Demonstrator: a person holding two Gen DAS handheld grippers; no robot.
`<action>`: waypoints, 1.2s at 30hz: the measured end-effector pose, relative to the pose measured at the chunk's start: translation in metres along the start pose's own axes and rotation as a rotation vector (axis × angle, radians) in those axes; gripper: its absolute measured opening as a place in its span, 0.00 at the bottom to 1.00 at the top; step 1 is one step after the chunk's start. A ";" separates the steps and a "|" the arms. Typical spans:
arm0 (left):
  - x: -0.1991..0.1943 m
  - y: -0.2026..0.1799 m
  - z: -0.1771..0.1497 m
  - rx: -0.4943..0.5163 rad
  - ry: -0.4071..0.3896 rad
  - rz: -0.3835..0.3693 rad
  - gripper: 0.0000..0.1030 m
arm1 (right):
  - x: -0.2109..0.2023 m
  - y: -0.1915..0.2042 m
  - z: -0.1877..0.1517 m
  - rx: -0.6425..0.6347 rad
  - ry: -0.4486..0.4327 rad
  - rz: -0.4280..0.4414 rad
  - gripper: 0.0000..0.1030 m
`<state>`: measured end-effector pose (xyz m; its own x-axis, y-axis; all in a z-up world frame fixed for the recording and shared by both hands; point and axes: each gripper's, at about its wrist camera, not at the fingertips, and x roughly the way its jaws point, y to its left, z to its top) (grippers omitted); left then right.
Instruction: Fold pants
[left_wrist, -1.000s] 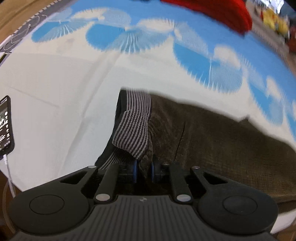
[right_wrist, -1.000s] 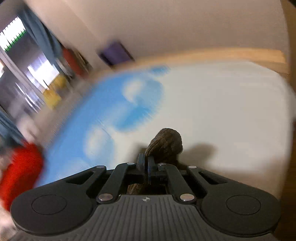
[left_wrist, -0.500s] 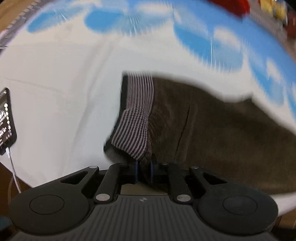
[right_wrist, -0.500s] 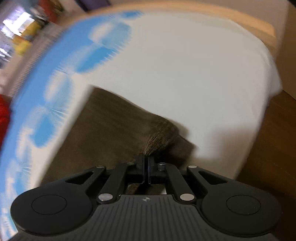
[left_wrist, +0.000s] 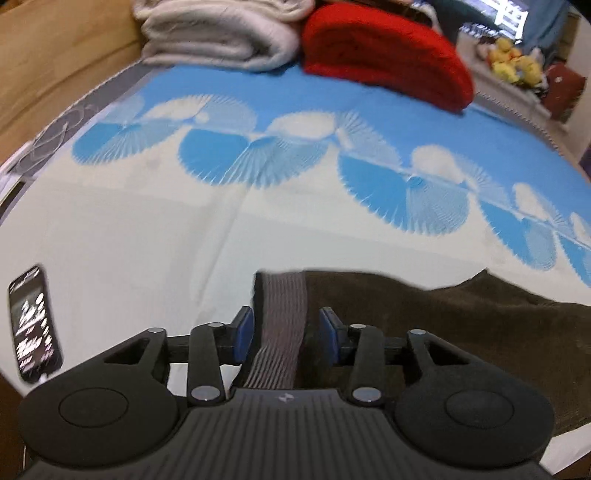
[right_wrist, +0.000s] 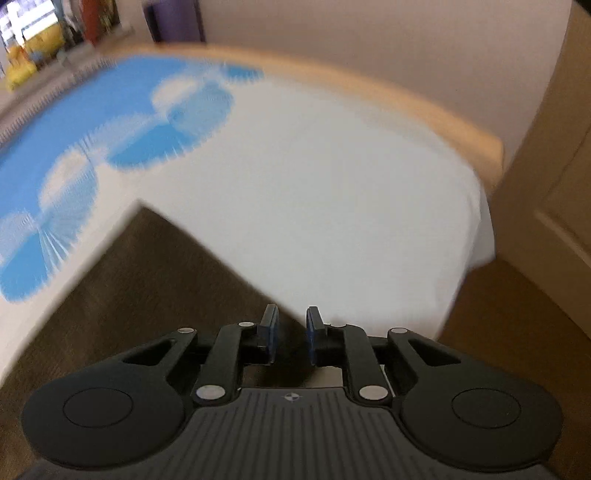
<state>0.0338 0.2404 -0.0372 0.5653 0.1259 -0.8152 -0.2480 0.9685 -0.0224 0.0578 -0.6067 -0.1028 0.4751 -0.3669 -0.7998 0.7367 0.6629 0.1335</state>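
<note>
Dark brown pants (left_wrist: 443, 325) lie flat on the bed, their striped grey waistband (left_wrist: 284, 306) toward the left. My left gripper (left_wrist: 286, 325) hovers over that waistband with its jaws opening; the band runs between the blue pads (left_wrist: 243, 328) but neither pad presses on it. In the right wrist view the pants (right_wrist: 147, 280) end in a straight hem edge that passes just under my right gripper (right_wrist: 291, 321). Its jaws are opening too, with nothing pinched between them.
The bed sheet (left_wrist: 147, 229) is white with blue fan shapes. A phone (left_wrist: 33, 325) lies at the left edge. A folded red cloth (left_wrist: 384, 55) and a grey-white blanket (left_wrist: 221, 29) sit at the far side. A wooden bed frame (right_wrist: 406, 103) and a door (right_wrist: 546, 166) are on the right.
Both grippers were shut on raised folds of the pants; both have opened and let go, and the fabric now lies flat. Both views have tipped upward.
</note>
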 end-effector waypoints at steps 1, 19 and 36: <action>0.004 -0.003 0.002 0.004 0.003 -0.012 0.27 | -0.004 0.005 0.001 -0.008 -0.021 0.033 0.16; 0.029 -0.012 -0.010 0.085 0.132 -0.054 0.16 | -0.092 0.253 -0.081 -0.702 0.025 0.919 0.17; 0.071 -0.010 -0.030 0.178 0.356 0.064 0.17 | -0.098 0.448 -0.217 -0.977 0.353 1.102 0.40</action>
<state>0.0532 0.2330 -0.1123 0.2376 0.1355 -0.9618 -0.1165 0.9870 0.1103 0.2369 -0.1325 -0.0917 0.3190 0.6639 -0.6763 -0.5666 0.7056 0.4255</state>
